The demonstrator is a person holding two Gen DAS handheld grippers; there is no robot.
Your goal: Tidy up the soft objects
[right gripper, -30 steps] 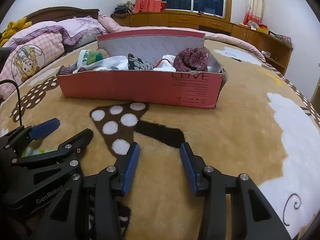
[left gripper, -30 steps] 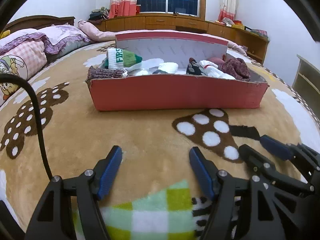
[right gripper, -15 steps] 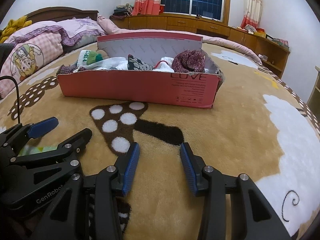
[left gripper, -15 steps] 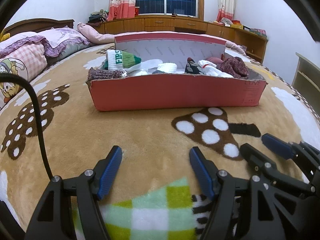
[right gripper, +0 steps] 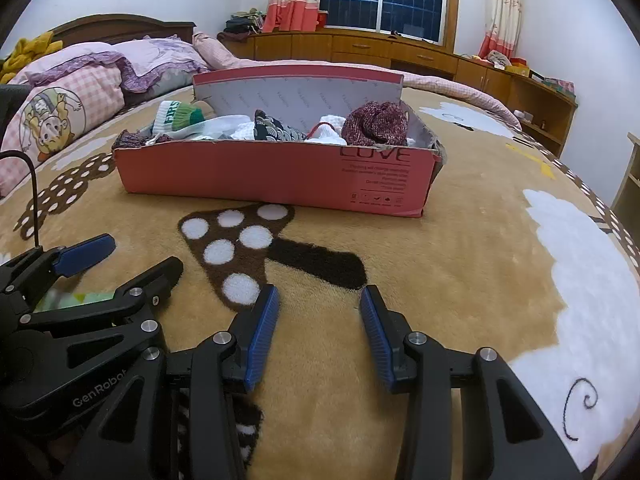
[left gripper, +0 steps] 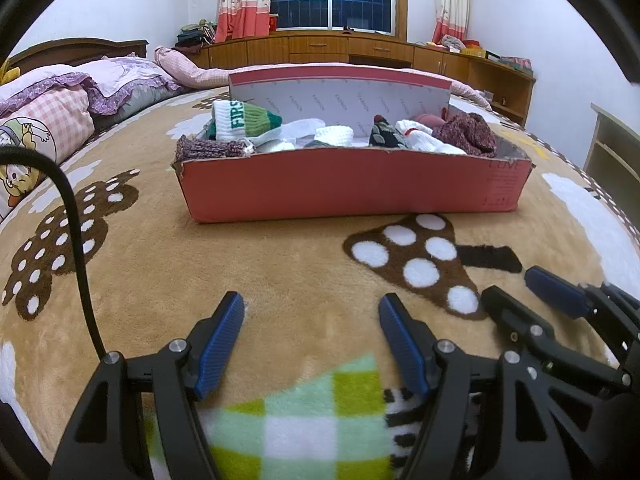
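1. I see a coral-red box with a pale grey printed inner lid.
2. In it, far left, a white sock with green lettering and green bands.
3. At its right end, a maroon speckled knit.
4. A black sock with a white wave pattern lies mid-box.
5. The tan blanket carries brown mushrooms with white dots.
6. Near me, a green, yellow and white checked cloth.
7. My left gripper and right gripper are black with blue pads.
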